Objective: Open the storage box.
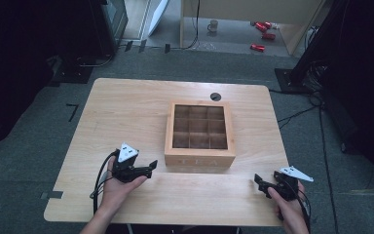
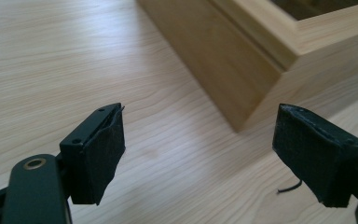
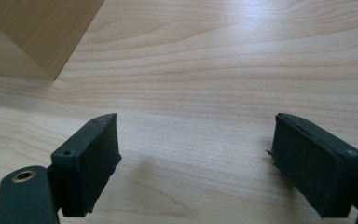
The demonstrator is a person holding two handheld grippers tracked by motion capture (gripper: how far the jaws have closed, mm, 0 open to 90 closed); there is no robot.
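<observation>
— Left gripper sits with its jaws spread wide and nothing between them, just off the near left corner of the tea box. From my seat, the left gripper view puts that corner of the box dead ahead between the two pads.

— And your other side?

— Right gripper is released too, jaws apart over bare table, well off to the near right of the box. Its own view catches one lower corner of the box at the upper left, and plain wood grain between the pads.

— So where does the work stand?

— Barely begun, I'd say. The box rests flat in the middle of the table, lid shut, and through the lid's window I see nine compartments that look empty. Neither gripper touches it.

— What's left, then?

— Everything that matters, by my reading: closing in on the box, getting hold of it or its lid, and doing whatever follows. The left one looks closest to making first contact; the right has farther to travel.
</observation>
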